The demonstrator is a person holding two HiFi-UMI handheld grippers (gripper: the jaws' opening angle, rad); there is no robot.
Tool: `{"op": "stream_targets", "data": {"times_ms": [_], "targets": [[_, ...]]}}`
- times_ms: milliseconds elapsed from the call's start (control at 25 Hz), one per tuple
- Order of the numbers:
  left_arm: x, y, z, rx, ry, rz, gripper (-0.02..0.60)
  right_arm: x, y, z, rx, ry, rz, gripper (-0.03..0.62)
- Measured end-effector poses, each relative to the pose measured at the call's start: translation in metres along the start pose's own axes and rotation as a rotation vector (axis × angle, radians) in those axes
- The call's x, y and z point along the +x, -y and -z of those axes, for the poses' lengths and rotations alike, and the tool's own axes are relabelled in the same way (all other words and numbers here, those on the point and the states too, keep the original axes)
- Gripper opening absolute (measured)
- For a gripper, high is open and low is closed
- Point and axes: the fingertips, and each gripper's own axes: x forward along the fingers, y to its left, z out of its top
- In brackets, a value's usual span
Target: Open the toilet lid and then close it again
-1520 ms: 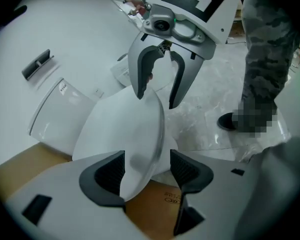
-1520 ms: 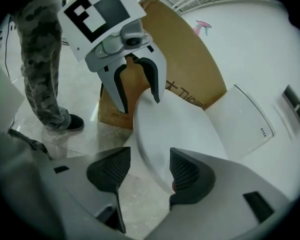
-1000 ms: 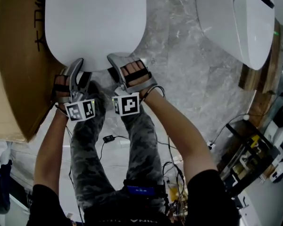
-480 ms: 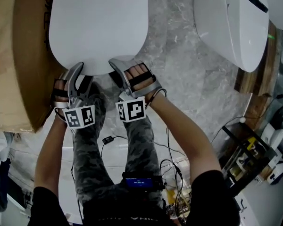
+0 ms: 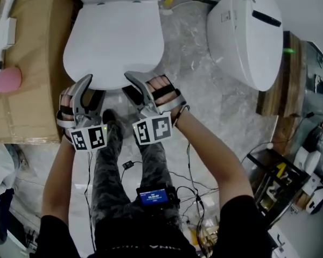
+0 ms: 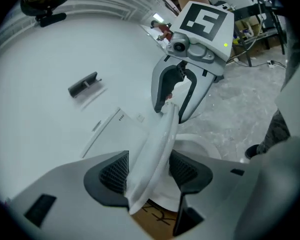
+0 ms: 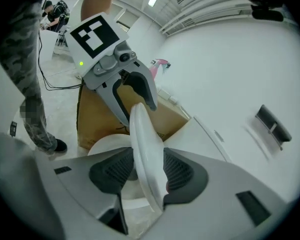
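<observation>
Above the marble floor (image 5: 204, 90), left claw (image 5: 88, 85) and right claw (image 5: 131, 85), just closing, grip the toilet lid (image 5: 114, 42).

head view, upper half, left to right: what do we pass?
cardboard box → toilet lid → second toilet → wooden board
</observation>
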Motion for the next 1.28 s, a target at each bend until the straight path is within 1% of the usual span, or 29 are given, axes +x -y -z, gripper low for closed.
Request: {"op": "stream_targets", "data": {"times_ms": [120,240,320,400,440,560,760,920,1000,1120,1280], "targets": [[0.005,-0.045,-0.023,0.035,0.022,0.014,0.254,-0.007,0.045,-0.016,0.039,-0.002,-0.003,0.184],[0.009,-0.091,-0.04,0.06,0.029,-0.008,0.223,-0.005,0.093,-0.027,0.098,-0.002,0.006,0.169],[0.011,-0.121,-0.044,0.052,0.021,-0.028,0.194,-0.001,0.124,-0.032,0.147,-0.003,0.005,0.14],[0.015,-0.148,-0.047,0.037,0.011,-0.036,0.128,0.004,0.154,-0.036,0.192,-0.01,-0.011,0.135],[0.019,-0.161,-0.05,0.035,0.006,-0.034,0.12,0.007,0.168,-0.037,0.208,-0.015,-0.025,0.135],[0.034,-0.195,-0.059,0.026,-0.014,-0.005,0.117,0.017,0.205,-0.039,0.242,-0.037,-0.069,0.132],[0.06,-0.236,-0.071,-0.034,-0.042,0.059,0.117,0.031,0.25,-0.037,0.318,-0.059,-0.142,0.132],[0.082,-0.261,-0.073,-0.053,-0.095,0.124,0.117,0.047,0.278,-0.034,0.363,-0.074,-0.166,0.132],[0.092,-0.272,-0.073,-0.072,-0.109,0.148,0.118,0.055,0.291,-0.032,0.391,-0.079,-0.176,0.132],[0.107,-0.29,-0.076,-0.081,-0.103,0.163,0.12,0.065,0.312,-0.03,0.42,-0.088,-0.179,0.132],[0.126,-0.31,-0.077,-0.09,-0.07,0.183,0.121,0.079,0.337,-0.024,0.467,-0.115,-0.164,0.132]]}}
